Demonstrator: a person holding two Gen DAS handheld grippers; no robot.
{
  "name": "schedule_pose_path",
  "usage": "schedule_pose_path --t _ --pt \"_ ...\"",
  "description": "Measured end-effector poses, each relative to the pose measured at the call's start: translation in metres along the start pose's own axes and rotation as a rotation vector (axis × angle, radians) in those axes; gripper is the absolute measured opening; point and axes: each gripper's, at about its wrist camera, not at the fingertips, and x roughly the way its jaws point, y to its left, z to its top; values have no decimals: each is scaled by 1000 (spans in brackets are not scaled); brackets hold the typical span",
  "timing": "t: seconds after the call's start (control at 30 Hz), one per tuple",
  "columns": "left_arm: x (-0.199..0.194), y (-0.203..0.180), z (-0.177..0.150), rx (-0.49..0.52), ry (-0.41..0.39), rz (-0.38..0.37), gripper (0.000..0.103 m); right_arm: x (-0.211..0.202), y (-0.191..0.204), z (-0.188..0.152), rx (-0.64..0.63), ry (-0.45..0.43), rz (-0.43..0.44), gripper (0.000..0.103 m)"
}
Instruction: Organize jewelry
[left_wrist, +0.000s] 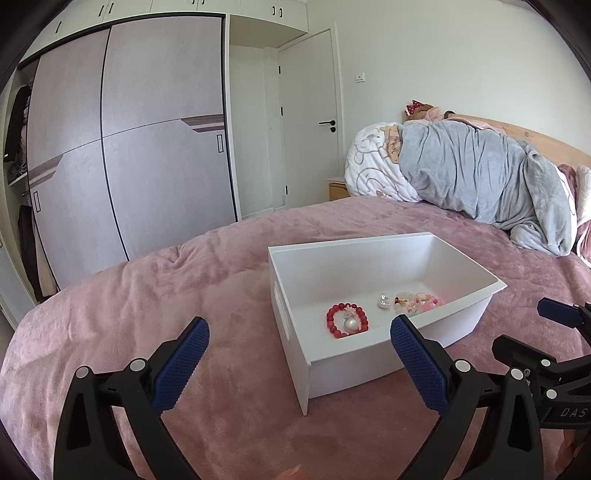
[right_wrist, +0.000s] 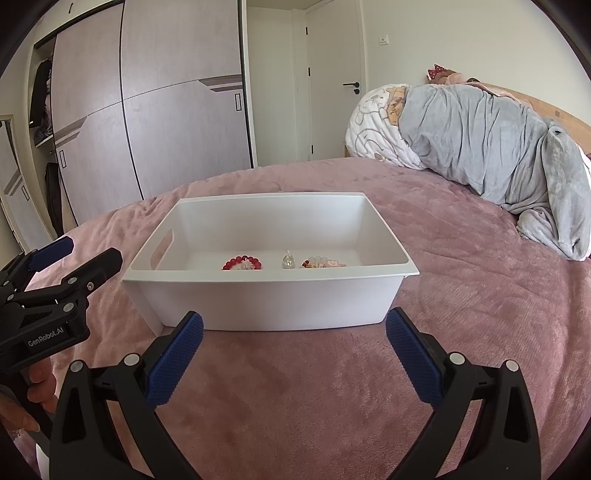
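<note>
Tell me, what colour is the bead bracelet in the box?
Red; the bracelet shows best in the left wrist view.

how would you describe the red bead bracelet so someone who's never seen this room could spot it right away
On the pink bedspread sits a white open bin; look at its floor. The red bead bracelet lies flat at the end with the handle cutout, apart from the pale pink trinket pile. It is the only ring of solid red beads, with a silvery round charm resting inside the ring.

Soft, even daylight, faint shadows, sharp focus, strong fisheye bending and dark vignetted corners
</note>
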Motion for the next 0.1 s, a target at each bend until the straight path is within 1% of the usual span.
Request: schedule_pose_path --t 0.1 --pt "3 2 -1 -12 15 -1 99 0 -1 1 8 -3 0 98"
